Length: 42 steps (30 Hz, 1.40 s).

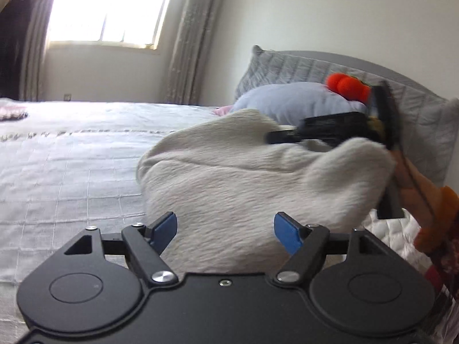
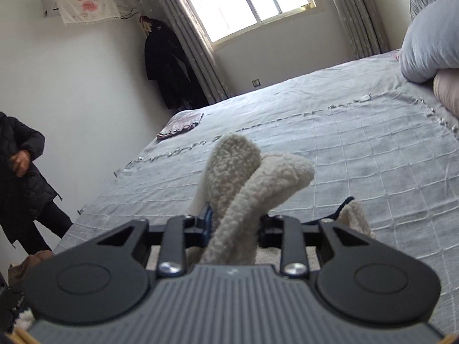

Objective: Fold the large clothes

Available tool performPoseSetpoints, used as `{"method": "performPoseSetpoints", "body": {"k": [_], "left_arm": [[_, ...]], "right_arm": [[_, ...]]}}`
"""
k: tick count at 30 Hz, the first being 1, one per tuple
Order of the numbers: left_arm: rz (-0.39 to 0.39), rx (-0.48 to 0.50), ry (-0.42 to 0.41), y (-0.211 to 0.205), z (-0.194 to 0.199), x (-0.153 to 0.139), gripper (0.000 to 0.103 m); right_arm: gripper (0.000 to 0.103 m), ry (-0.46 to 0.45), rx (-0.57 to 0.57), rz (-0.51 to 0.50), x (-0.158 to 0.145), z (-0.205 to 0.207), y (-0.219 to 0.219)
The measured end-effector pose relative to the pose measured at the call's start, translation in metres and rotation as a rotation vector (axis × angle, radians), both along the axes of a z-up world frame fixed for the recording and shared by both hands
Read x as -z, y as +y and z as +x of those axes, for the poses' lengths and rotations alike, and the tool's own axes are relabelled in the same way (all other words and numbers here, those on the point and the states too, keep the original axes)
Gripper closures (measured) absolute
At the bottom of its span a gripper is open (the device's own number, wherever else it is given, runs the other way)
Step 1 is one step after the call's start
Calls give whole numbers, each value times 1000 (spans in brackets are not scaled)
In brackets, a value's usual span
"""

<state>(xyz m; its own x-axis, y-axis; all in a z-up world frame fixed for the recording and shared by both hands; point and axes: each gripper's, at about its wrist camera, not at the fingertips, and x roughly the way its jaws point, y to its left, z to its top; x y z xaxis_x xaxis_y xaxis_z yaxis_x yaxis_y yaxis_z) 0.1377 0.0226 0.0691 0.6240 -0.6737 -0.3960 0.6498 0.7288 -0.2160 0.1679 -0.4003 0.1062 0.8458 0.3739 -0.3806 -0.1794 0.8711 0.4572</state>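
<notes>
A cream fleece garment [image 1: 229,177] is bunched up and lifted above the bed [image 1: 71,157]. My left gripper [image 1: 225,230] is open, its blue pads [image 1: 287,233] on either side of the garment's lower part, not closed on it. My right gripper [image 2: 235,223] is shut on thick folds of the same fleece garment [image 2: 252,177], which stick up between its jaws. In the left wrist view the right gripper [image 1: 330,132] shows as a blurred black shape at the garment's upper right edge.
The bed has a pale quilted cover [image 2: 358,157]. Pillows [image 1: 287,103] and a grey headboard [image 1: 416,109] are at its head. A small folded cloth [image 2: 180,124] lies at the far corner. A person in black [image 2: 23,177] stands beside the bed. A dark coat [image 2: 169,66] hangs by the window.
</notes>
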Motion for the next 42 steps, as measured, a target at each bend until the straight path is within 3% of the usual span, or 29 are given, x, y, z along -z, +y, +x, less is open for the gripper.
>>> {"method": "performPoseSetpoints", "body": {"k": [3, 8, 12, 16, 19, 26, 30, 34, 40, 42], "left_arm": [[-35, -17, 80, -8, 19, 17, 29], [-99, 20, 200, -29, 28, 39, 28], [-47, 14, 140, -42, 14, 42, 28], [-13, 13, 124, -43, 10, 39, 28], [-11, 12, 127, -42, 14, 38, 28], [-2, 5, 121, -43, 14, 37, 28], [21, 11, 119, -41, 15, 35, 27], [-2, 26, 158, -32, 24, 31, 21], [-61, -21, 228, -15, 58, 27, 16], [-94, -23, 310, -12, 78, 34, 16]], "right_arm": [[76, 12, 38, 27, 4, 1, -24], [72, 120, 77, 35, 39, 4, -58], [60, 198, 140, -16, 64, 1, -71], [60, 149, 186, -31, 55, -16, -79], [43, 78, 186, -47, 34, -29, -75], [42, 25, 35, -128, 11, -35, -29], [42, 80, -13, -221, 29, -28, -7], [42, 185, 29, -237, 62, -25, -19], [37, 143, 55, -130, 90, -49, -45], [27, 120, 73, -117, 90, -52, -49]]}}
